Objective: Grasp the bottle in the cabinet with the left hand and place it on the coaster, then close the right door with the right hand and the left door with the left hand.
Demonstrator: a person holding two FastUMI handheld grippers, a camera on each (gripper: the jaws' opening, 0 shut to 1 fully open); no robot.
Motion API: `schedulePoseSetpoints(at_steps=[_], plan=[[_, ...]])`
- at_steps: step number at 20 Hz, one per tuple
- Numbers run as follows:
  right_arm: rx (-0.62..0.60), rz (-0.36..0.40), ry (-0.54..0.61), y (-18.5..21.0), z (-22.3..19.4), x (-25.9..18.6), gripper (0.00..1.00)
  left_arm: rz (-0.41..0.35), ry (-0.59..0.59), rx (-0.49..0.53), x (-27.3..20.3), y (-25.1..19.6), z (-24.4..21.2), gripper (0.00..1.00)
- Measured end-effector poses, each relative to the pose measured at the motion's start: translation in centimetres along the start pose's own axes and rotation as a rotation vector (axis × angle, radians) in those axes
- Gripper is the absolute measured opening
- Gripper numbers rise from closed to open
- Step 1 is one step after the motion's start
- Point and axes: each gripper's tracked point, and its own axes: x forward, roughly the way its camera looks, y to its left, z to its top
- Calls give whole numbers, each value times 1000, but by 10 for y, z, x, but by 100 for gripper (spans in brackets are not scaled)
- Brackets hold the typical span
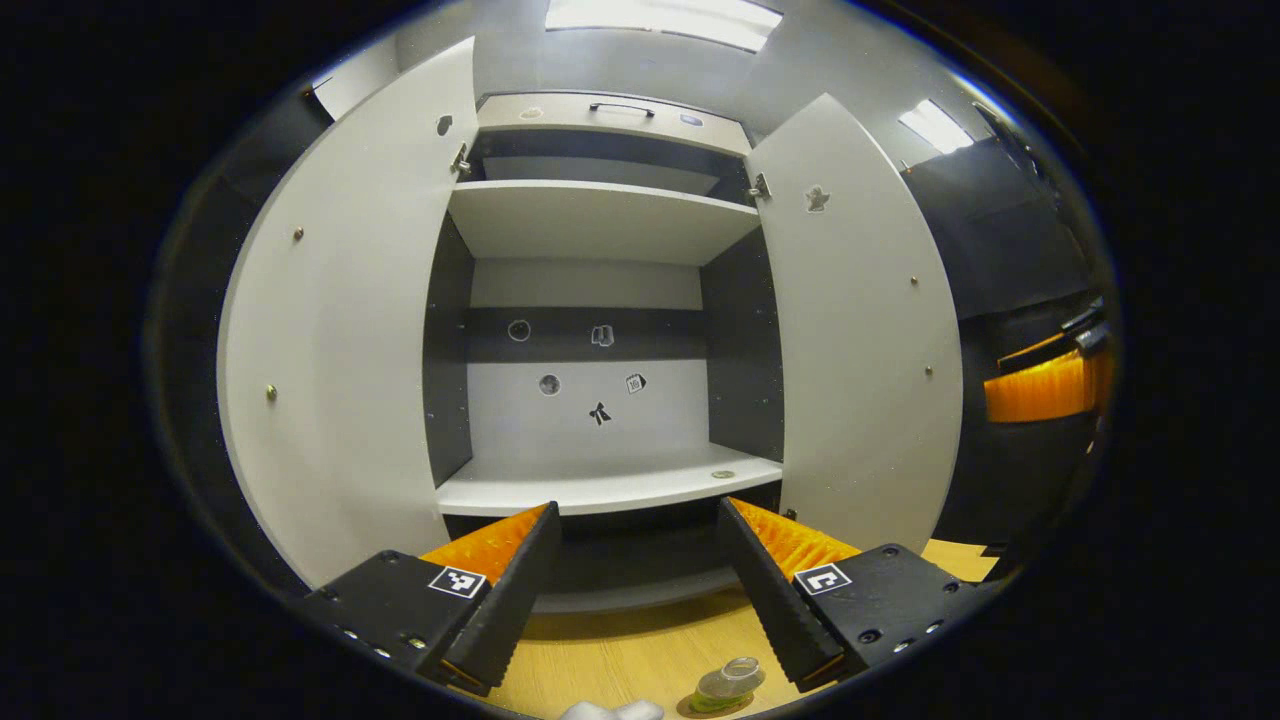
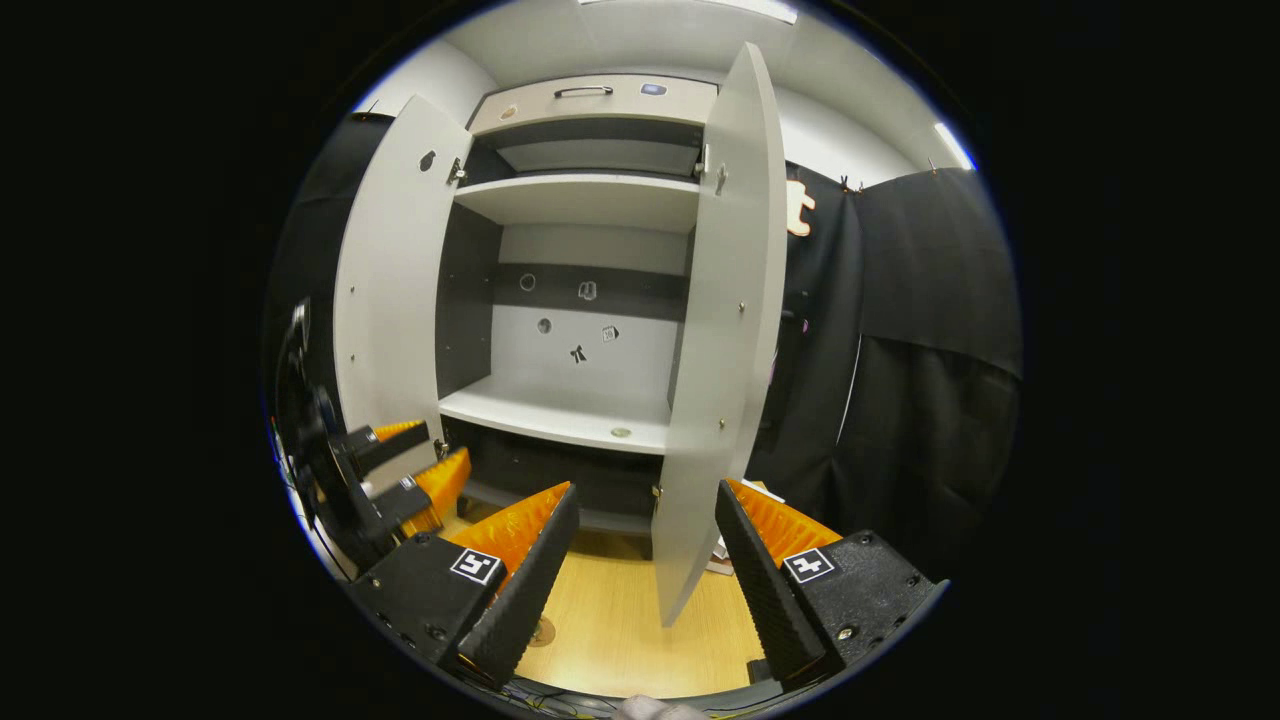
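bottle (image 1: 731, 683) on coaster, worktop (image 1: 620, 650) | right door (image 2: 715, 330): light, stiff; push free edge | left gripper (image 1: 640, 585), right gripper (image 2: 645, 570) wide, empty

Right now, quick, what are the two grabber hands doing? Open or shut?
Left gripper: open, holding nothing, facing the cabinet.
Right gripper: open, holding nothing, near the right door.

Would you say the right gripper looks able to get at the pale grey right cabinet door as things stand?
Probably yes. The right gripper is open and the pale grey right cabinet door stands ajar with its lower edge between the fingers, nothing in between. The left gripper sits off to the side, out of the path.
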Motion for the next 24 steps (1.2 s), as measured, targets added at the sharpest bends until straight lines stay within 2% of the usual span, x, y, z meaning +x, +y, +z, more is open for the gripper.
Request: schedulePoseSetpoints(at_steps=[6, 11, 17, 20, 24], plan=[[28, 14, -36, 4, 9, 0, 85, 146, 6, 23, -29, 61, 36, 96], [37, -2, -33, 0, -2, -1, 85, 239, 74, 71, -74, 94, 33, 96], [74, -22, -7, -11, -14, -2, 84, 267, 124, 47, -107, 104, 23, 96], [75, -67, -42, -45, 0, -3, 85, 274, 122, 49, -110, 98, 29, 96], [94, -142, -99, -124, 24, 5, 84, 302, 131, 42, -109, 84, 36, 96]])
